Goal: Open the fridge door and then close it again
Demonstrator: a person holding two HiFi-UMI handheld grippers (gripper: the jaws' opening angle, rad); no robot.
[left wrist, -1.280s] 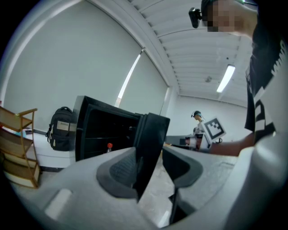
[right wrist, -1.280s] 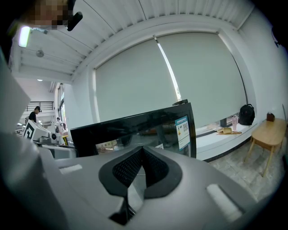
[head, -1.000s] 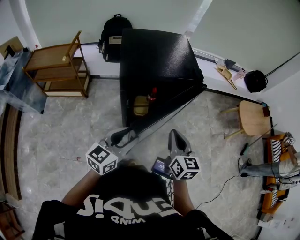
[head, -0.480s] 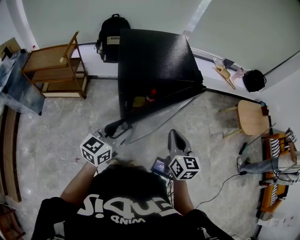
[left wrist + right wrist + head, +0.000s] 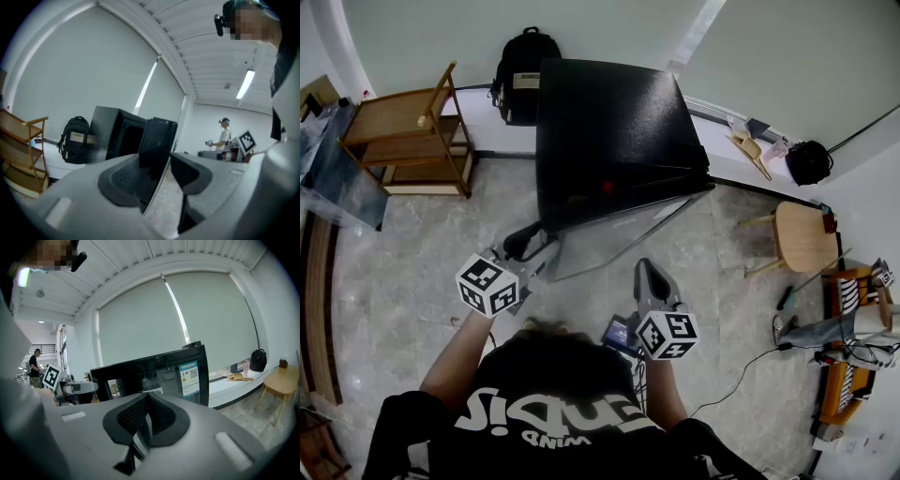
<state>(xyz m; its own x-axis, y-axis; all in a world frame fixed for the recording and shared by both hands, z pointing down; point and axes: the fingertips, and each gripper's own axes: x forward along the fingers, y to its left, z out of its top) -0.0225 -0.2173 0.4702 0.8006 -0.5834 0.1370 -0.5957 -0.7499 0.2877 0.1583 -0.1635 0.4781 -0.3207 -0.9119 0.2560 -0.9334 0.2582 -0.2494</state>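
The black fridge (image 5: 609, 131) stands ahead, its glass door (image 5: 623, 230) swung in to a narrow gap. My left gripper (image 5: 532, 246) is at the door's free edge. In the left gripper view the door edge (image 5: 157, 140) stands between the jaws of this gripper (image 5: 157, 176). The jaws have just been opening, and the right pad (image 5: 190, 173) is clear of the edge. My right gripper (image 5: 652, 274) hangs back in front of the door, holding nothing. In the right gripper view its pads (image 5: 161, 416) meet, with the door's glass (image 5: 164, 373) beyond them.
A wooden shelf (image 5: 412, 131) and a black backpack (image 5: 517, 80) stand left of the fridge. A wooden stool (image 5: 806, 234) is at the right, with a cable (image 5: 741, 375) on the floor. A red-capped bottle (image 5: 607, 187) shows in the door gap. Another person (image 5: 225, 133) stands far off.
The door has swung from well ajar to almost closed. My left gripper went with its edge, up and left in the head view. The right gripper has stayed put.
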